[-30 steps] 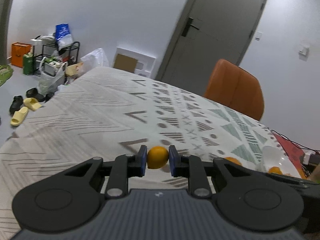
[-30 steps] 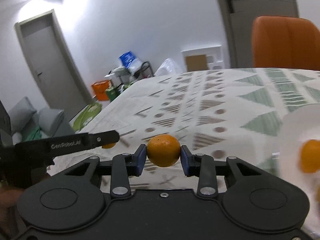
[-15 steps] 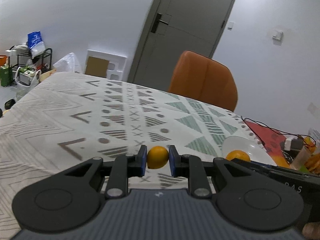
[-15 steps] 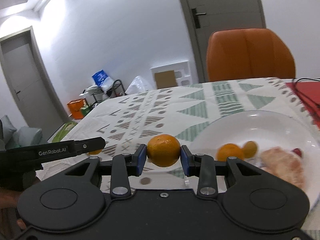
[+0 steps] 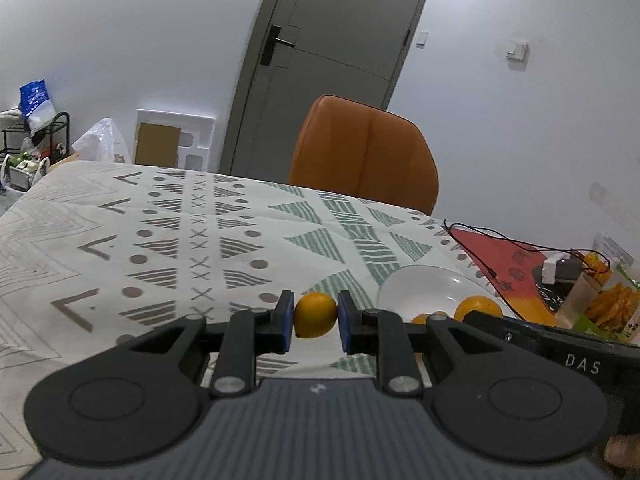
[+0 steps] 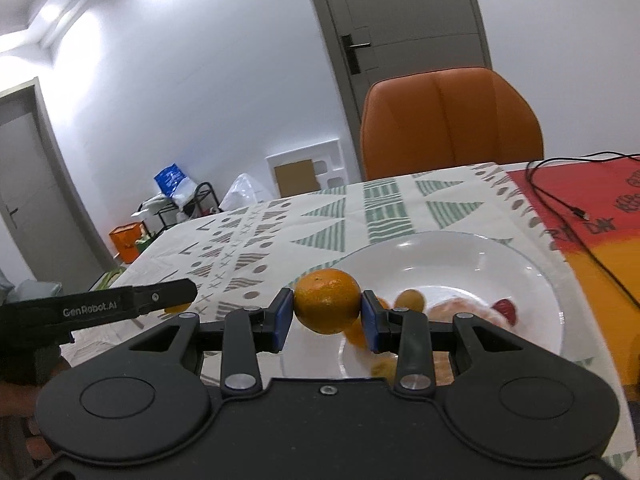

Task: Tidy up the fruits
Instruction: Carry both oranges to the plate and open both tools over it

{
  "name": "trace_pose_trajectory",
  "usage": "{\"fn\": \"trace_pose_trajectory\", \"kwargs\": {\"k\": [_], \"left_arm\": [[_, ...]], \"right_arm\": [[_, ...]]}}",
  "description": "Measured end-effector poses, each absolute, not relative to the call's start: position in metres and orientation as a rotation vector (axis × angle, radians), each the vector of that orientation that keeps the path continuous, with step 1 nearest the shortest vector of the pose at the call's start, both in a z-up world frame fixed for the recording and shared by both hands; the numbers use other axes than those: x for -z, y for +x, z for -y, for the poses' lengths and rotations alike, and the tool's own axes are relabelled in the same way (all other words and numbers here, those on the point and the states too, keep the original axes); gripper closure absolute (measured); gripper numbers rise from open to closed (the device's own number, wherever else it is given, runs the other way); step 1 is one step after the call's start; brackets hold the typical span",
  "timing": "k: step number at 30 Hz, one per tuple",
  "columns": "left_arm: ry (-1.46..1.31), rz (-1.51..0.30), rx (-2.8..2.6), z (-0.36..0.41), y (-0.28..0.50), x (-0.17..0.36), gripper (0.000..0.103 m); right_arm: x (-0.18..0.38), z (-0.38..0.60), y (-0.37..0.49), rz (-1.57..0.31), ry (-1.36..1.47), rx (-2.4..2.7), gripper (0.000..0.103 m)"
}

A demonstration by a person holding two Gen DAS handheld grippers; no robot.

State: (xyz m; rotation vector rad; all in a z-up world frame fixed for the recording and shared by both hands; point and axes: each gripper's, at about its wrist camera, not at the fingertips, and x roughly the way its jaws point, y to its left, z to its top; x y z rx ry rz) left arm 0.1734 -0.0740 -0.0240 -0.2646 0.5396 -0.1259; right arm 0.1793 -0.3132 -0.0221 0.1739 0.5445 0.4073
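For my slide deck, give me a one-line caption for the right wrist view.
Right gripper carries an orange toward the white plate of fruit.

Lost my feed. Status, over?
Left gripper shut on small orange. Right gripper shut on orange, at plate rim. Nothing blocking.

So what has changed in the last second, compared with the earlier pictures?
Both grippers have swung toward the white plate. In the right view the plate, earlier only a blur at the edge, now lies just behind the right gripper and its orange. In the left view the plate has come into sight at the right. Unchanged: the left gripper holds its small fruit, the right its orange; nothing was let go.
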Motion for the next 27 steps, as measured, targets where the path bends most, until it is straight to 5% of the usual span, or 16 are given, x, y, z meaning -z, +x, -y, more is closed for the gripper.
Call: {"fn": "trace_pose_trajectory", "kwargs": {"k": [27], "left_arm": [[-0.184,-0.564,0.273,0.16,0.193,0.016,0.082]], "right_arm": [[0.026,0.389,0.158,-0.52,0.258,-0.3,0.062]]}}
